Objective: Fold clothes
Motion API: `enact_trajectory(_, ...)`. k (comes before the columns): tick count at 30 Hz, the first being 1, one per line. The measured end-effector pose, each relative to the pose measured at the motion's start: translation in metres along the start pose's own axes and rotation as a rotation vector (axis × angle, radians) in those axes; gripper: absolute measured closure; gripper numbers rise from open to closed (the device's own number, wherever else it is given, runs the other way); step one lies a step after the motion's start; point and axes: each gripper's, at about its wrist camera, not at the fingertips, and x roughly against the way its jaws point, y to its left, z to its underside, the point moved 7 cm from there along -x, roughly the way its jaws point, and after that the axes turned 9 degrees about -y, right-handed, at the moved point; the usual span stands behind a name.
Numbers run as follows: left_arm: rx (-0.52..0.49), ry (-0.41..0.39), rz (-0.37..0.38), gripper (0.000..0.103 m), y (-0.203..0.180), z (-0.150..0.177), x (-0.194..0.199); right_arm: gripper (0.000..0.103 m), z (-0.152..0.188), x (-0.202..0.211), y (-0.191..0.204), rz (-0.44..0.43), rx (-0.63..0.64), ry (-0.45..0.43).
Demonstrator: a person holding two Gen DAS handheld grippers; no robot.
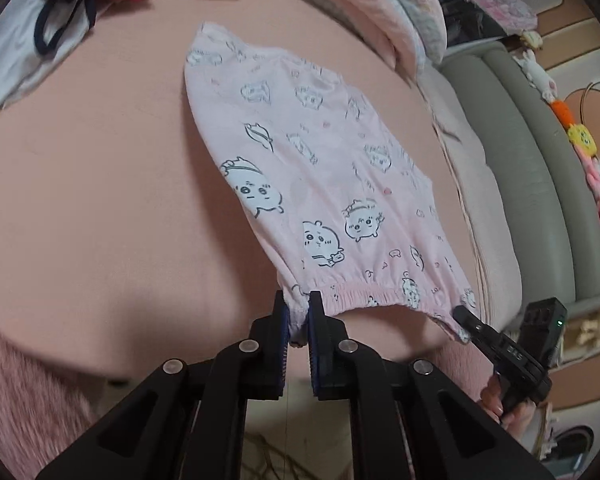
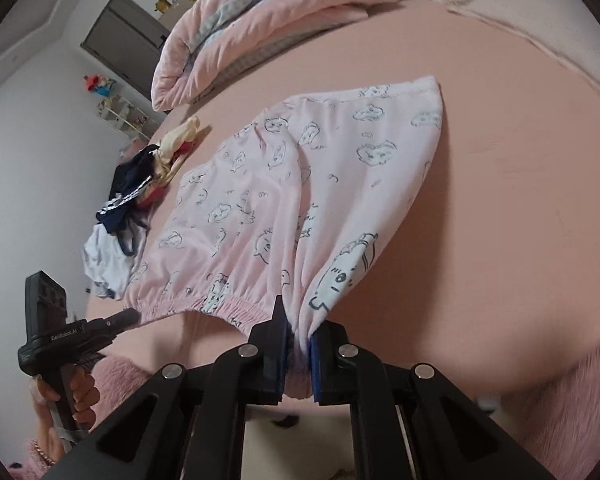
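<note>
left hand-held gripper [image 1: 299,312]: pinches one end of the pajama pants [image 1: 320,168] waistband | right hand-held gripper [image 2: 298,330]: pinches the other end | pants: stretch away from both over the pink bed [image 1: 100,184]

two low close wrist views along the bed [image 1: 100,184], sharing the pink pyjama garment [image 1: 320,168] between them

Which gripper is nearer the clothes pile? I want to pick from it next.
Left. The left gripper clamps the pajama waistband corner on the side toward the clothes pile; the right gripper clamps the opposite corner, farther away.
</note>
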Motion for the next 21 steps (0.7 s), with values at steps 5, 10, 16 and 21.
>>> enact_trajectory(5,0.108,0.22,-0.058,0.089,0.04,0.034,-0.036,0.087,0.052,-0.027,-0.037,0.108,-0.027,0.205)
enact_trajectory(10,0.087,0.053,-0.017,0.066,0.03,-0.015,0.0,0.082,0.013,0.015,-0.035,0.091,0.033,0.075)
enact_trajectory(16,-0.141,-0.072,-0.001,0.066,-0.032,-0.088,-0.045,0.066,-0.094,0.002,-0.051,0.187,0.151,-0.054)
enact_trajectory(21,-0.296,-0.177,0.009,0.066,-0.089,-0.153,-0.105,0.066,-0.165,-0.066,-0.078,0.292,0.136,-0.044)
